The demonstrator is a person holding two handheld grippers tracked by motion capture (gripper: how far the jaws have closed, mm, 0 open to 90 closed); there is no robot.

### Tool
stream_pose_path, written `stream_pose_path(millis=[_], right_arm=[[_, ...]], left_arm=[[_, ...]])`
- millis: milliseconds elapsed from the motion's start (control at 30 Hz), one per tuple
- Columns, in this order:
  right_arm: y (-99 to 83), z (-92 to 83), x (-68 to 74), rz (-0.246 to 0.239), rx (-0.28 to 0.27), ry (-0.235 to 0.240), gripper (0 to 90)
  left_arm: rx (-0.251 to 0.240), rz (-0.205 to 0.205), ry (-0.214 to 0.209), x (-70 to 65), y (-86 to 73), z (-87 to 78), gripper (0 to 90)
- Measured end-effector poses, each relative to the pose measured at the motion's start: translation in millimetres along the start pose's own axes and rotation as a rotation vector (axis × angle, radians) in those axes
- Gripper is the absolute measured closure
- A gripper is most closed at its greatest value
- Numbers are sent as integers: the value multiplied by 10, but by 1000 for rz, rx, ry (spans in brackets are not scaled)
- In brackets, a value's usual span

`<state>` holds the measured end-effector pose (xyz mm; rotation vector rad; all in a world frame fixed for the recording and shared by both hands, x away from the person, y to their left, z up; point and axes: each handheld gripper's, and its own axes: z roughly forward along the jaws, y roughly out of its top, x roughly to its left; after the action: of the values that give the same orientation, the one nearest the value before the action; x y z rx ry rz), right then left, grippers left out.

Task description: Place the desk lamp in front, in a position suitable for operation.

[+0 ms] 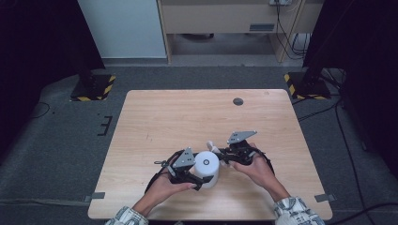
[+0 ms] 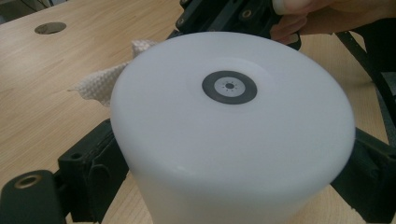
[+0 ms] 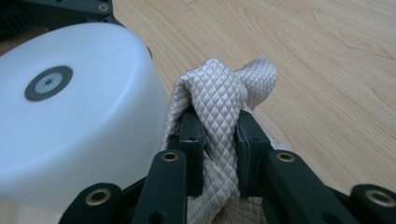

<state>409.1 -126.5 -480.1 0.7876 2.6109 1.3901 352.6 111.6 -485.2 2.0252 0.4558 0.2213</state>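
Note:
A white cylinder-shaped container (image 1: 206, 168) stands near the table's front middle, its flat top carrying a small dark round mark (image 2: 229, 87). My left gripper (image 1: 199, 174) is shut on the container (image 2: 224, 140), one black jaw pressed on each side. My right gripper (image 1: 220, 153) comes in from the right and is shut on a bunched beige quilted cloth (image 3: 219, 107), which lies against the container's (image 3: 70, 116) side. A corner of the cloth (image 2: 100, 84) pokes out behind the container in the left gripper view.
The wooden table (image 1: 187, 117) has a small round hole (image 1: 238, 101) near its far edge. Two stand bases with yellow-black striping (image 1: 94, 86) sit on the floor beyond the table's far corners.

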Motion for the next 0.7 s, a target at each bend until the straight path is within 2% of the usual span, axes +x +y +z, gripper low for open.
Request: stream_pose_path(millis=[100, 133, 167, 233, 367, 400, 500, 533, 633, 700], right_arm=[[-40, 22, 0, -10, 29, -4, 759], [-84, 49, 1, -14, 64, -8, 758], [-114, 66, 7, -14, 76, -13, 758], [-169, 50, 24, -23, 84, -16, 758], [-209, -34, 64, -20, 68, -17, 758], [-239, -113, 122, -19, 57, -20, 758], [-271, -171, 168, -21, 46, -16, 758], [-320, -224, 226, -22, 36, -10, 758], [-383, -265, 313, -24, 26, 1, 758], [-402, -301, 386, -31, 20, -11, 758]], left_arm=[[0, 1, 1, 0, 1, 0, 75], [0, 0, 2, -1, 1, 0, 75], [-1, 0, 2, -2, 1, 1, 75], [1, 1, 2, -3, 1, 0, 75], [1, 0, 3, -2, 1, 1, 75], [2, 0, 4, -4, 2, 0, 75], [1, 0, 3, -2, 1, 2, 75], [1, -1, 2, -1, 1, 4, 75], [2, -1, 3, -2, 2, 4, 75], [2, 0, 1, 1, 1, 5, 75]])
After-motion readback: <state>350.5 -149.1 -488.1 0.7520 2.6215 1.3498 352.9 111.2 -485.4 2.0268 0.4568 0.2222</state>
